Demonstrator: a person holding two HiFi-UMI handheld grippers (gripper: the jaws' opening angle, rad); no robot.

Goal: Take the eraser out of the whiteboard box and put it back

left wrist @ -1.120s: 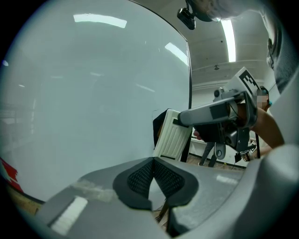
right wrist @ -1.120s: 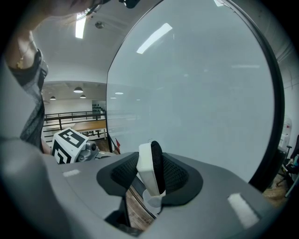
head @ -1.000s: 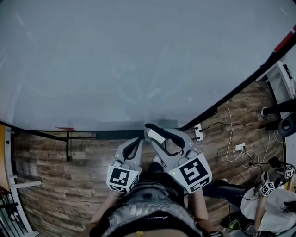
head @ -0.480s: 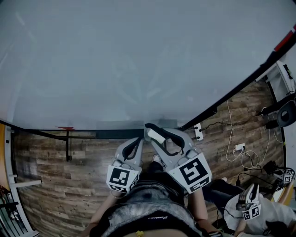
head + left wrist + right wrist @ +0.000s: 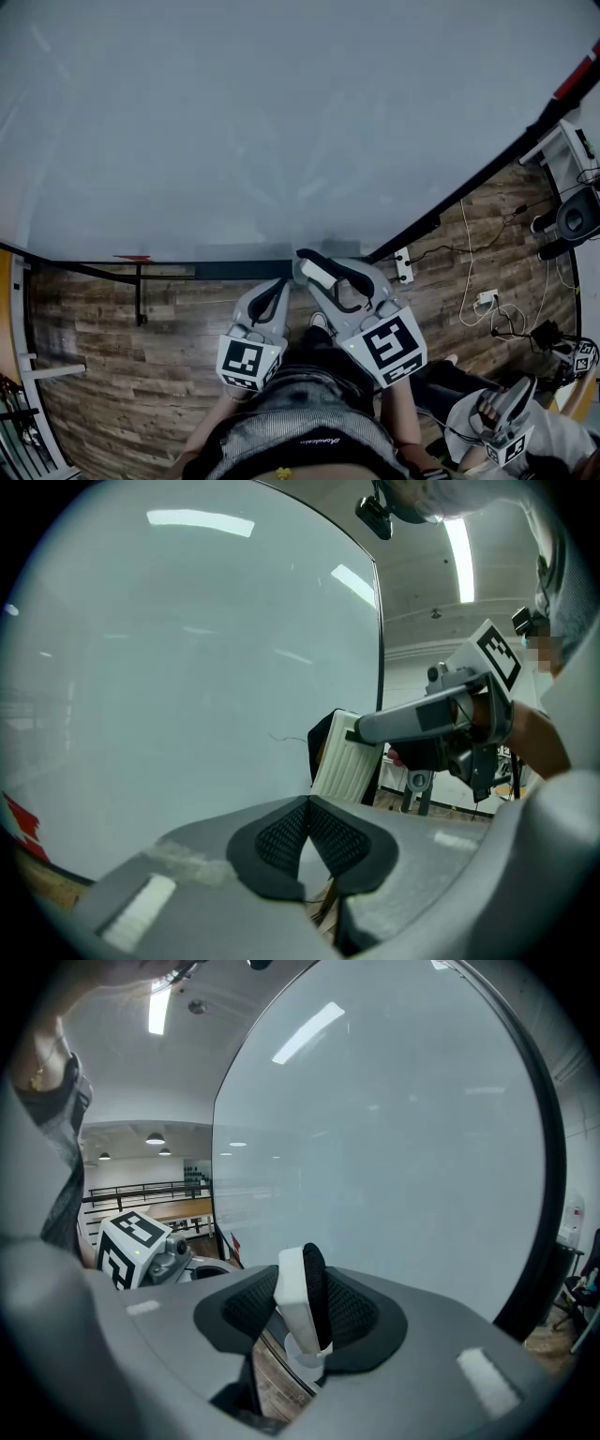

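Pads [image 5: 354, 1309] of the grey two-jaw right gripper [image 5: 302, 1312] are clamped on the rectangular eraser with a white ribbed plastic back and black felt face [image 5: 302, 1296]. The jaws stand fairly wide apart with the block filling the gap, upright on its edge and sticking out past the tips. Over on the grey two-jaw left gripper [image 5: 307, 810], the black mesh pads [image 5: 279, 834] meet at their tips with nothing between them, so that one is closed and empty.

Both tools sit side by side in front of the big pale whiteboard with a black frame [image 5: 281, 122], noses up at its lower edge. The eraser is held right against that bottom edge, just past the right end of the dark narrow ledge on the lower frame [image 5: 239, 272]. Whether it touches the board I can't tell. Each gripper carries its black-and-white marker cube at the rear, nearer the person.

Below the whiteboard runs the brown wood-plank floor [image 5: 112, 356], and off the board's lower right corner white cables [image 5: 487, 300] lie loose on it.
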